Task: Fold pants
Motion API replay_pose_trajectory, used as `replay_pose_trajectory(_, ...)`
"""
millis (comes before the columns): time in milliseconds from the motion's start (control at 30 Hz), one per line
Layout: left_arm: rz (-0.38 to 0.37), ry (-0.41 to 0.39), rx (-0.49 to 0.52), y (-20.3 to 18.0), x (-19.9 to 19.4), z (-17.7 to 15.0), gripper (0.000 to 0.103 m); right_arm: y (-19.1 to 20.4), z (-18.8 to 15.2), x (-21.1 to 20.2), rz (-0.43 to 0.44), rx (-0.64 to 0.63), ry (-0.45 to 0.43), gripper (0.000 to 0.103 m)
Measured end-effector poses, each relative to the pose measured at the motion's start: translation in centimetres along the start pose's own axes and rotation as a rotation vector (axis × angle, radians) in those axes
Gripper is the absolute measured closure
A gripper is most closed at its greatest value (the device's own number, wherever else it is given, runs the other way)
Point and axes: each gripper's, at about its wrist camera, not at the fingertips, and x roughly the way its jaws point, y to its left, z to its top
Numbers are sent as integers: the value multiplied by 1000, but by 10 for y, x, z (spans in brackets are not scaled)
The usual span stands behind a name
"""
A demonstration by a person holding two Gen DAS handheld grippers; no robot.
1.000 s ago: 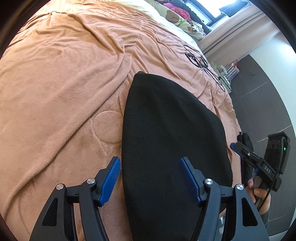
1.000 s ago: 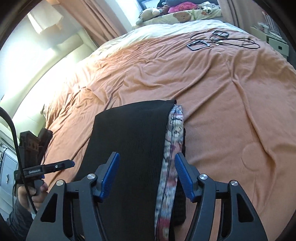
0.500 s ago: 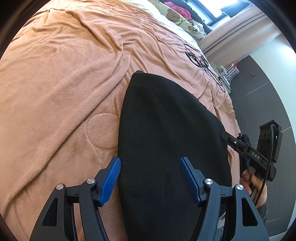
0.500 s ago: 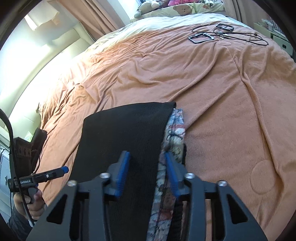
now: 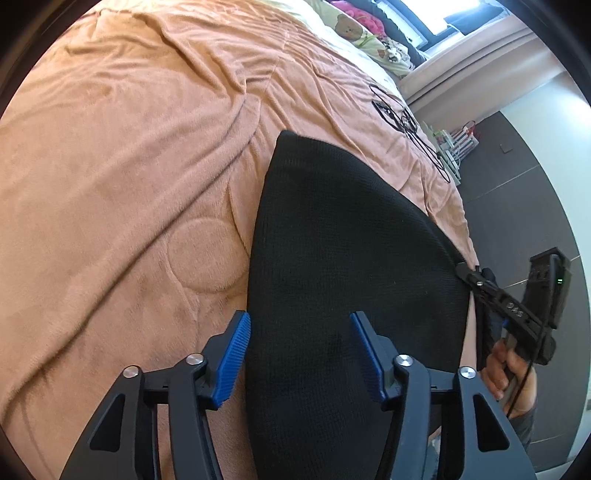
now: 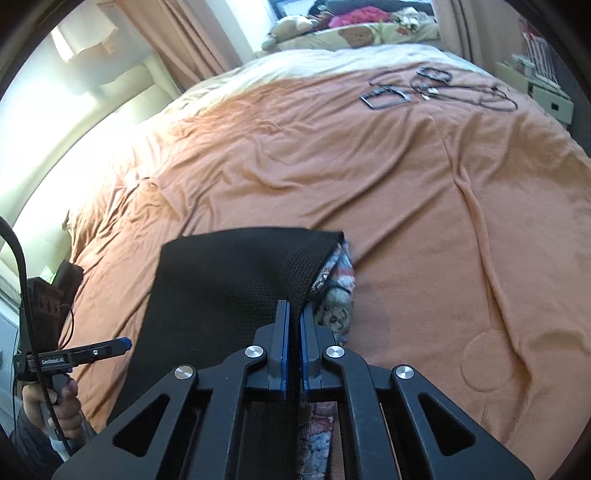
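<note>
Orange blanket (image 6: pixel 406 192) under black pants (image 6: pixel 229 280)

Bright daylight from the far window (image 6: pixel 291 11), glare washing out the left wall (image 6: pixel 74 122), fisheye-bent edges, perhaps slight blur.

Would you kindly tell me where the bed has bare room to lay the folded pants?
The orange blanket is bare beyond the black pants, up to the cables near the pillows, and also to the pants' right. It is crowded at the near edge, where both tools work.
</note>
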Motion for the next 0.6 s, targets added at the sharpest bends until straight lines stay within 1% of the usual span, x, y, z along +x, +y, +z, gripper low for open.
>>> replay_pose_trajectory(67,-8,18,-9,1,4,-4,48,-2,-3,8,-5,12,27,101)
replay_pose_trajectory(133,-11,28,-8,2,6,-8,49,-1,-7,10,-7,15,32,101)
replay_pose_trajectory(233,-21,39,-19,4,6,-15,49,3,-10,5,-12,15,24,101)
replay_pose_trajectory(400,-17,46,-32,10,0,-24,49,-1,-18,-8,21,33,31,98)
replay_pose_trajectory(433,-14,50,-33,12,-2,-27,49,-3,-21,-9,29,35,35,96)
replay_pose_trajectory(500,-9,55,-34,14,-3,-31,49,-9,-28,-14,50,46,41,87)
replay_pose_trajectory(567,-11,61,-37,17,-6,-35,49,-12,-35,-20,74,55,42,63)
replay_pose_trajectory(600,-15,64,-42,18,-7,-39,49,-14,-39,-23,80,56,42,58)
